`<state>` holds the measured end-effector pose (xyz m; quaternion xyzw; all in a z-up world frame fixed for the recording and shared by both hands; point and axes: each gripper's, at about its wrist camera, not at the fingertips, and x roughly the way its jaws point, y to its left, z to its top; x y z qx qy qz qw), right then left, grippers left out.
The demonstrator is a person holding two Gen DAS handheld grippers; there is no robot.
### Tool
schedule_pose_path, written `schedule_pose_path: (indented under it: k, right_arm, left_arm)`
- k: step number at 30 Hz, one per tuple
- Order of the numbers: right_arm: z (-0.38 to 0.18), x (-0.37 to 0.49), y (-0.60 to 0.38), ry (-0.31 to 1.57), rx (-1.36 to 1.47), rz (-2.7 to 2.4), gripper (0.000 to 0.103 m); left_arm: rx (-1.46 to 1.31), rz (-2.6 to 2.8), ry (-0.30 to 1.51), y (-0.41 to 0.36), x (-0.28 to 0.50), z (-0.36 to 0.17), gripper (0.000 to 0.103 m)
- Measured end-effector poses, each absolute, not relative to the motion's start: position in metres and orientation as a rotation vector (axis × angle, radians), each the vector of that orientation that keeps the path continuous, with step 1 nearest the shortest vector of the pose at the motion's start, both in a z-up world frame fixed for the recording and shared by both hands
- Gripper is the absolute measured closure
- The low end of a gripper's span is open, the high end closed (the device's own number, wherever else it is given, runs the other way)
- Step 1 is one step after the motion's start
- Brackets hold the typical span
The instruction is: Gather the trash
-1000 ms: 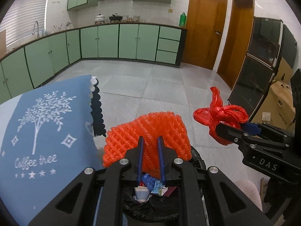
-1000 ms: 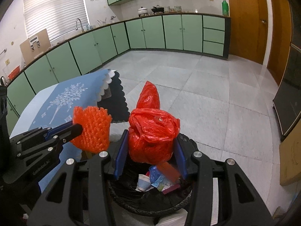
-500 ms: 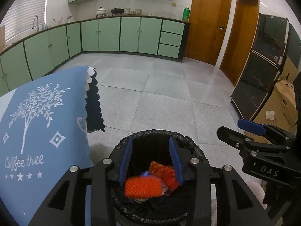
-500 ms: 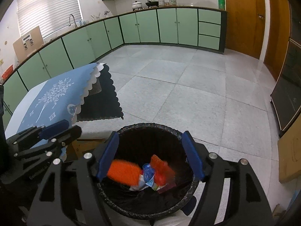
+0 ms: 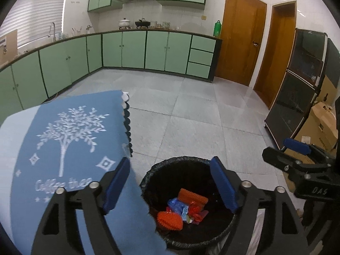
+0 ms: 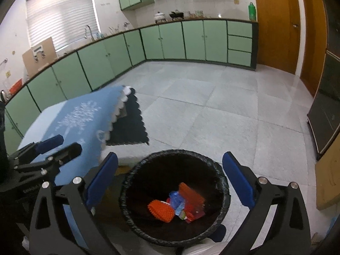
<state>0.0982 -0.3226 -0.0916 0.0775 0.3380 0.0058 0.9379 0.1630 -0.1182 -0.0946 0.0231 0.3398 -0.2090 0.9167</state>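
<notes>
Below your two grippers, left (image 5: 170,186) and right (image 6: 170,180), both empty with jaws opening, one round black-lined bin (image 6: 131,182) holds two orange foam nets (image 6: 160,210) among crumpled wrappers (image 6: 177,204).

We saw a rather dim kitchen. Daylight came through the window blinds (image 6: 61,14) and made them glow white. The floor (image 5: 191,114) shone a little near the doors. Both pictures bent round at the dark edges. The blue cloth (image 6: 85,114) looked blurry in the right view.
</notes>
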Motion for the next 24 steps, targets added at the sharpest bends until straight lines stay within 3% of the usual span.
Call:
schedule_pose_path:
  k: [6,24]
  right_arm:
    - [-0.064,0.073,-0.308,0.661,0.166,0.07,0.005]
    - [-0.006,0.0,-0.261,0.552,0.086,0.15,0.005]
  left_arm:
    - [0.039,-0.411,0.662,-0.097,0.129,-0.069,0.015]
    - [0.017,-0.3,0.538,-0.045,0.045,-0.015,0.007]
